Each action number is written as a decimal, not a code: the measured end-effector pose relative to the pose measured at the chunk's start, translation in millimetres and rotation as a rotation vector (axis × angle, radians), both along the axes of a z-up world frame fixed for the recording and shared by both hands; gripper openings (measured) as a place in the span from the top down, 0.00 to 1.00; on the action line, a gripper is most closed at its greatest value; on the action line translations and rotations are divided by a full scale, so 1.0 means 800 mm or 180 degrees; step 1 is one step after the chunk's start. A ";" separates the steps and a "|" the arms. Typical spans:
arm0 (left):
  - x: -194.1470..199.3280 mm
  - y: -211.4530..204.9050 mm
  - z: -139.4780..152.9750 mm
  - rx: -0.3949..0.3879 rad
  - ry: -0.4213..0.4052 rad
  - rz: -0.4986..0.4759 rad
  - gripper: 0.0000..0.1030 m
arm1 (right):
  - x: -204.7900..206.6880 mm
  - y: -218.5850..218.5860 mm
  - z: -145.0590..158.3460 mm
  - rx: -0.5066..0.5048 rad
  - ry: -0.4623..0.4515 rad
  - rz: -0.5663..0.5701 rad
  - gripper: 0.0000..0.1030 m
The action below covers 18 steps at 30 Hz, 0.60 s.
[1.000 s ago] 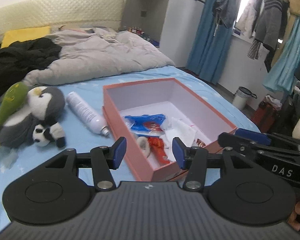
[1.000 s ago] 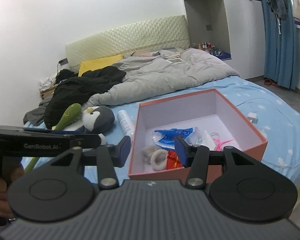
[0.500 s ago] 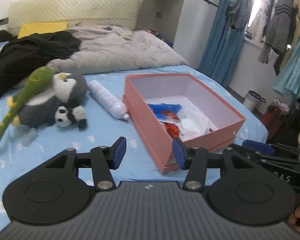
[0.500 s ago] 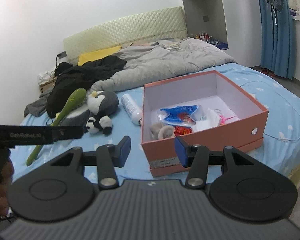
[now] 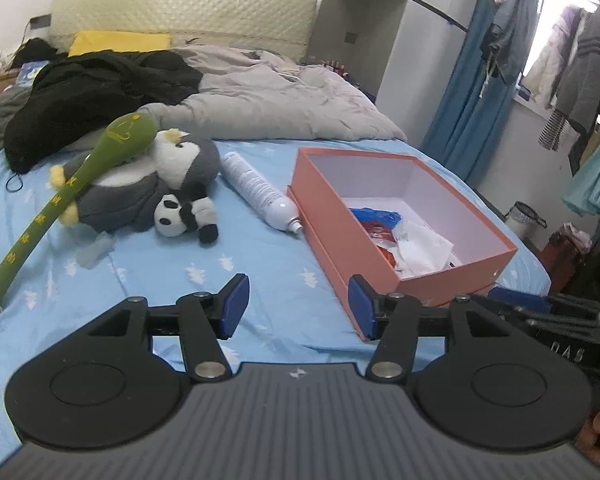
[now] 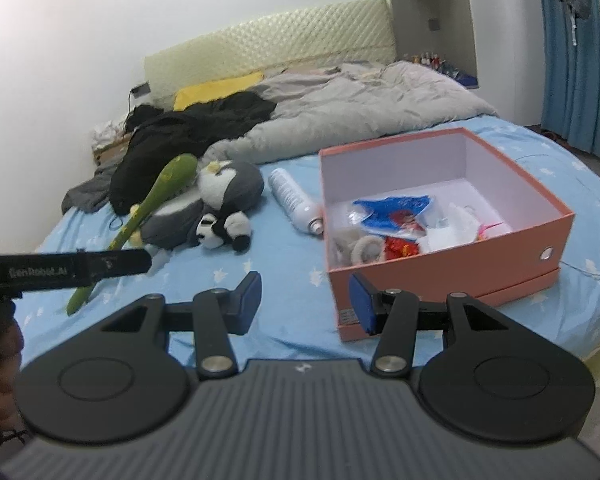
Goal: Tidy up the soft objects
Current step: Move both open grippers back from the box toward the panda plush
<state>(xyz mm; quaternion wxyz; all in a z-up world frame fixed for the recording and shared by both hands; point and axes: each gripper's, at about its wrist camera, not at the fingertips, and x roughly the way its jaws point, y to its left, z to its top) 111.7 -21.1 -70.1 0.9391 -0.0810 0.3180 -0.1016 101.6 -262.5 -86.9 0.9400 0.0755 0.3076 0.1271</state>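
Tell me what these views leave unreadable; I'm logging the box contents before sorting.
- Left wrist: the orange box's near wall hides its near floor.
- Right wrist: the items in the box overlap; too small to identify.
- Both views: the white bottle's print is too small.
- Left wrist: the green plush's tail is cut off.

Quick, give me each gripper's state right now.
Left gripper: open, holding nothing; its jaws have just been opening.
Right gripper: open, holding nothing.

Plush fuzzy penguin (image 5: 148, 188); matt card box (image 5: 380, 216); glossy plastic bottle (image 5: 256, 188); cotton sheet (image 5: 148, 280).
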 end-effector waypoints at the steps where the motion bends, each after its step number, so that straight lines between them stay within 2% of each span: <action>1: 0.000 0.004 -0.001 -0.0013 -0.0001 0.0027 0.41 | 0.001 0.005 -0.002 -0.0009 0.0013 0.0030 0.50; 7: -0.004 0.030 -0.012 -0.0013 0.0024 0.0154 0.40 | 0.007 0.037 -0.007 -0.0012 0.0061 0.0205 0.50; 10: -0.009 0.046 -0.018 0.0036 0.0033 0.0263 0.34 | 0.010 0.052 -0.010 0.0016 0.0104 0.0288 0.50; 18: -0.004 0.087 -0.048 0.0091 0.0122 0.0571 0.33 | 0.032 0.084 -0.031 0.0052 0.0283 0.0491 0.50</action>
